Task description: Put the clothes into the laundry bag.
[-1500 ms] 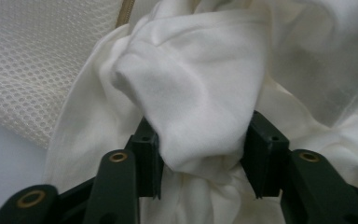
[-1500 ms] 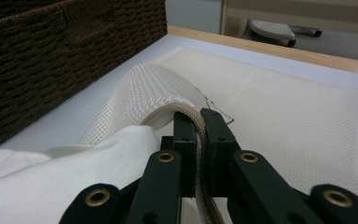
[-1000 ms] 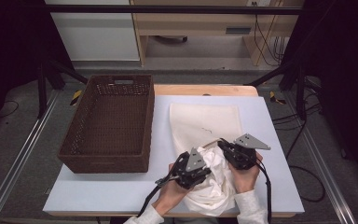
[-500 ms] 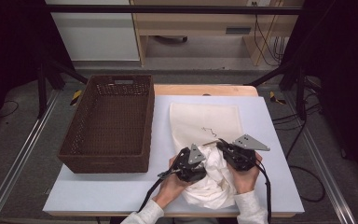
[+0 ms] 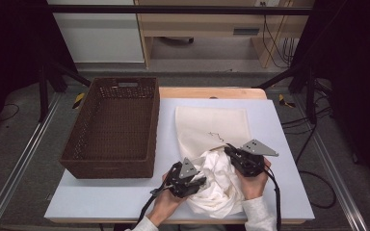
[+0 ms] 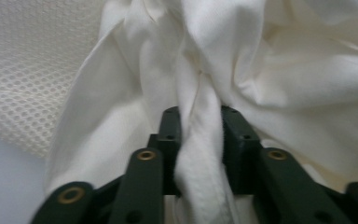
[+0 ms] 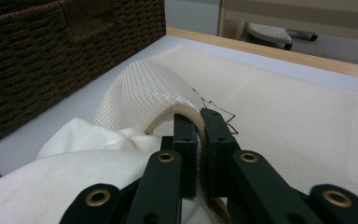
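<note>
At table's near edge, left tongs (image 6: 199, 126) just closed—pinching white cloth (image 6: 261, 70), seemingly tight.

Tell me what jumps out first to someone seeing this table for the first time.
A crumpled white cloth at the table's near edge, pinched by the left gripper and part-way into a cream mesh bag lying flat behind it. The right gripper holds up the bag's opening edge. A dark brown wicker basket stands left of the bag.

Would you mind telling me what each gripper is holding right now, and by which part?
The left gripper pinches a bunched fold of the white garment. The right gripper grips the opening edge of the mesh laundry bag, lifting it.
</note>
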The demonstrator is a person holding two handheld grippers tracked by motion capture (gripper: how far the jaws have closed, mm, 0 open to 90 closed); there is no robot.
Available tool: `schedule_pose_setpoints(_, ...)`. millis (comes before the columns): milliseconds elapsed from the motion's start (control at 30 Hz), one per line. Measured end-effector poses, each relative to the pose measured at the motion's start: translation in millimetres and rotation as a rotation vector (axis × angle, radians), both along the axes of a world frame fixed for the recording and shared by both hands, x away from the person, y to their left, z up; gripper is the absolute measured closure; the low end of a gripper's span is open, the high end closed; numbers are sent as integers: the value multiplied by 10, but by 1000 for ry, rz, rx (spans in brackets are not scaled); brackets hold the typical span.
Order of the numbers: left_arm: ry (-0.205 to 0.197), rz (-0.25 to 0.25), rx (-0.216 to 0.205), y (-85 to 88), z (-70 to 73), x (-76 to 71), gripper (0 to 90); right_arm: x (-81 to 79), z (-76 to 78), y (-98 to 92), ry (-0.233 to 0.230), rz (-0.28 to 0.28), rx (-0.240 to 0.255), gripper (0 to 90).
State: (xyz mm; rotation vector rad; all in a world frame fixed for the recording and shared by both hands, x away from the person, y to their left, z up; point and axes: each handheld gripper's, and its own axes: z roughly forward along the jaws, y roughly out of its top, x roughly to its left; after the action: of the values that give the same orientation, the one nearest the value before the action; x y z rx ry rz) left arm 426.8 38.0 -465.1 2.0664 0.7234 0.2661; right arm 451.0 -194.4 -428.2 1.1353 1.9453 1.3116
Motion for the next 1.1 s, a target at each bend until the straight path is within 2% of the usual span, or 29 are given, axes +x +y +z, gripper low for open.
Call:
schedule_pose_setpoints(67,-26,-1,-26,-11,52,-26,785,4,-13,-1,4,2,10,856)
schedule_pose_setpoints(100,-51,-12,-58,-48,124,-62,787,7,-15,-5,6,4,15,856)
schedule_pose_setpoints(133,-65,-16,-61,-83,162,-77,788,8,-16,-5,7,3,22,857)
schedule_pose_setpoints(200,-90,-22,-41,-184,214,-93,788,4,-14,-1,5,2,23,857)
schedule_pose_setpoints(233,-90,-22,-41,-184,214,-93,788,4,-14,-3,5,0,21,857)
schedule_pose_setpoints(267,-103,-31,-15,-282,236,-74,787,5,-13,-11,7,-2,23,857)
schedule_pose_setpoints(367,-88,-36,3,-356,234,-18,783,8,-7,-31,13,-5,36,857)
schedule_pose_setpoints(400,-80,-39,66,-428,190,69,781,7,3,-50,12,-9,40,857)
schedule_pose_setpoints(433,-68,-30,111,-461,152,123,779,5,8,-54,11,-7,44,858)
schedule_pose_setpoints(467,-47,-22,132,-480,111,174,776,-1,19,-51,13,2,55,859)
schedule_pose_setpoints(567,8,-12,128,-444,74,252,772,-46,87,-38,-9,23,50,859)
schedule_pose_setpoints(633,8,-11,133,-434,74,248,767,-65,116,-46,-18,30,60,859)
schedule_pose_setpoints(700,-30,-15,152,-417,80,208,757,-90,157,-72,-33,37,73,859)
schedule_pose_setpoints(733,-42,-11,150,-403,86,184,733,-97,161,-82,-31,37,79,859)
schedule_pose_setpoints(767,-79,16,151,-339,127,136,587,-91,139,-90,-28,36,73,858)
schedule_pose_setpoints(867,-135,57,109,-160,210,76,338,-68,88,-86,-12,39,64,858)
schedule_pose_setpoints(900,-135,57,109,-160,210,76,304,-63,79,-83,-8,37,61,858)
schedule_pose_setpoints(967,-170,111,93,-40,234,77,275,-62,73,-81,-9,40,59,858)
schedule_pose_setpoints(1000,-148,156,96,38,212,154,209,-66,67,-64,-7,41,54,857)
schedule_pose_setpoints(1067,-81,158,79,70,144,279,188,-65,48,-38,-4,44,44,857)
schedule_pose_setpoints(1100,-81,158,79,70,144,279,199,-60,34,-23,1,46,42,857)
